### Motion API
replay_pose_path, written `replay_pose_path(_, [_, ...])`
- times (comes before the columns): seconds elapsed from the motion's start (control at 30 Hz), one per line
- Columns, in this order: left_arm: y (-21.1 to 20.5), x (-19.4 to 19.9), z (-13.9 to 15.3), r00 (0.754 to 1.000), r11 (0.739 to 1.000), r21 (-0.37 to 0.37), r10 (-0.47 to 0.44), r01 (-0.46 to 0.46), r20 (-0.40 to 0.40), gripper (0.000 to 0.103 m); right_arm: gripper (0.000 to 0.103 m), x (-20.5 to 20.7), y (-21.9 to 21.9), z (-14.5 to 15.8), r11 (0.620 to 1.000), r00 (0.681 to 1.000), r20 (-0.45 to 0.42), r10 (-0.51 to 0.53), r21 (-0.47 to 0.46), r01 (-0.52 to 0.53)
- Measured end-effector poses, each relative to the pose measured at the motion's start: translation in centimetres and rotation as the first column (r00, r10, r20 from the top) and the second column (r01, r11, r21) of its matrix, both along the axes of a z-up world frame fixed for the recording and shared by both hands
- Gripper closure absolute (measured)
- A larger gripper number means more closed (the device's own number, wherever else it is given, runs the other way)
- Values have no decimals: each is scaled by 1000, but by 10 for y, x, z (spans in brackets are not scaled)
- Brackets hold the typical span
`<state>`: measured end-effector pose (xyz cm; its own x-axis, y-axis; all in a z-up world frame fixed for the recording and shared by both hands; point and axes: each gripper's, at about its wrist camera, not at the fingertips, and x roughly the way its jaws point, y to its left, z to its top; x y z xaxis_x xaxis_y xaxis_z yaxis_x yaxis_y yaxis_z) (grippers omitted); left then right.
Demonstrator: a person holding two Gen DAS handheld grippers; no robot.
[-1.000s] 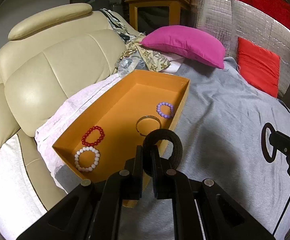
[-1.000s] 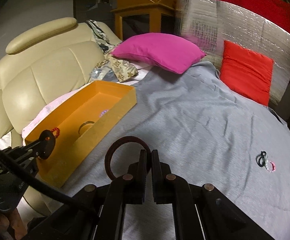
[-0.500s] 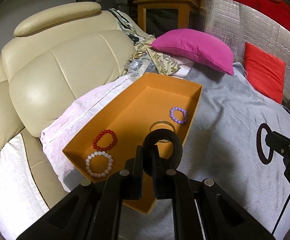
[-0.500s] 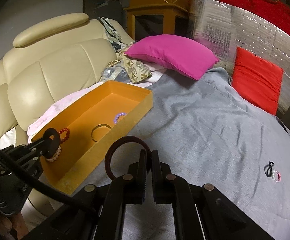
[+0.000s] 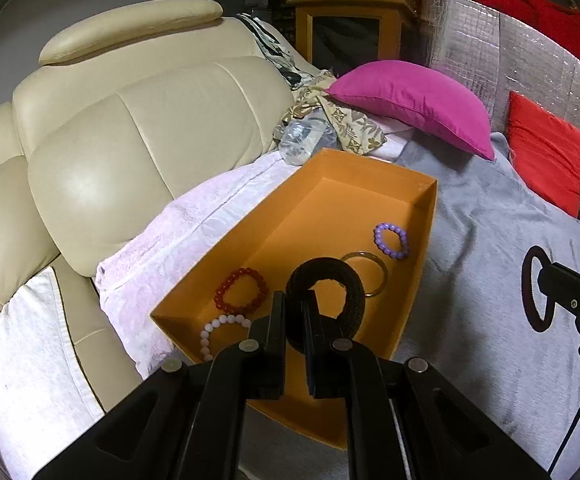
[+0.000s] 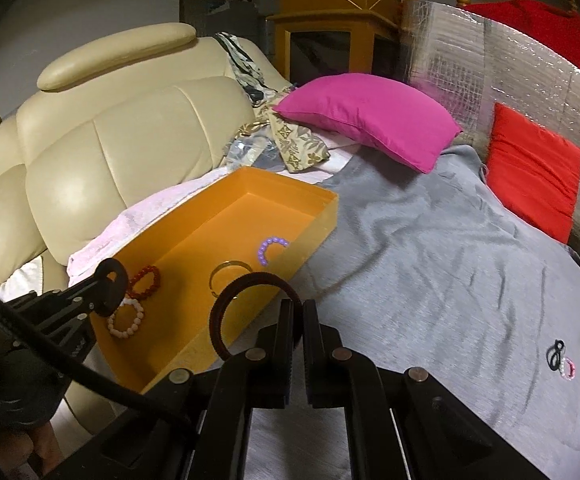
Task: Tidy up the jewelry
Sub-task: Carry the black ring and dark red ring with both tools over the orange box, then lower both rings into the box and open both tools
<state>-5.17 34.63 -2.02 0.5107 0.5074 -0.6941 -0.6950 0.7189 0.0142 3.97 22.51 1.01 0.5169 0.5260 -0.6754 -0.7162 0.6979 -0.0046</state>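
Observation:
An orange tray (image 5: 426,216) lies on the grey blanket beside the sofa. In it are a red bead bracelet (image 5: 241,292), a white bead bracelet (image 5: 220,330), a metal bangle (image 5: 374,276) and a purple bead bracelet (image 5: 390,240). My left gripper (image 5: 295,320) is shut on a thick black hair band (image 5: 350,296), held above the tray's near end. My right gripper (image 6: 297,320) is shut on a thin dark red ring band (image 6: 220,312), held over the tray's near right wall (image 6: 286,276). A small cluster of jewelry (image 6: 561,358) lies on the blanket at right.
A cream leather sofa (image 5: 130,128) stands to the left with a pink towel (image 5: 194,220) under the tray's edge. A magenta pillow (image 6: 366,116), a red cushion (image 6: 530,168) and a silver foil panel (image 6: 450,60) are at the back. The grey blanket (image 6: 430,264) spreads to the right.
Both grippers have moved left and forward, toward the tray. The black band now hangs over the tray's inside and the dark red ring reaches its right wall.

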Motion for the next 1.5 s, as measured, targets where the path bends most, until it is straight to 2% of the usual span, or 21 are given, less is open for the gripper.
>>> replay_pose_path(0.3, [13, 4, -2, 1000, 1000, 14, 20, -20, -15, 96, 98, 1, 20, 4, 999, 999, -5, 33, 13, -33])
replay_pose_path(0.9, [46, 40, -12, 999, 1000, 20, 10, -9, -53, 95, 98, 43, 76, 6, 997, 996, -48, 77, 11, -76])
replay_pose_path(1.27, [62, 61, -27, 996, 1000, -20, 5, -7, -91, 95, 98, 72, 103, -13, 997, 993, -91, 72, -20, -74])
replay_pose_path(1.5, [78, 72, -36, 995, 997, -80, 11, -19, -101, 95, 98, 94, 113, -24, 998, 989, -133, 60, -23, -64])
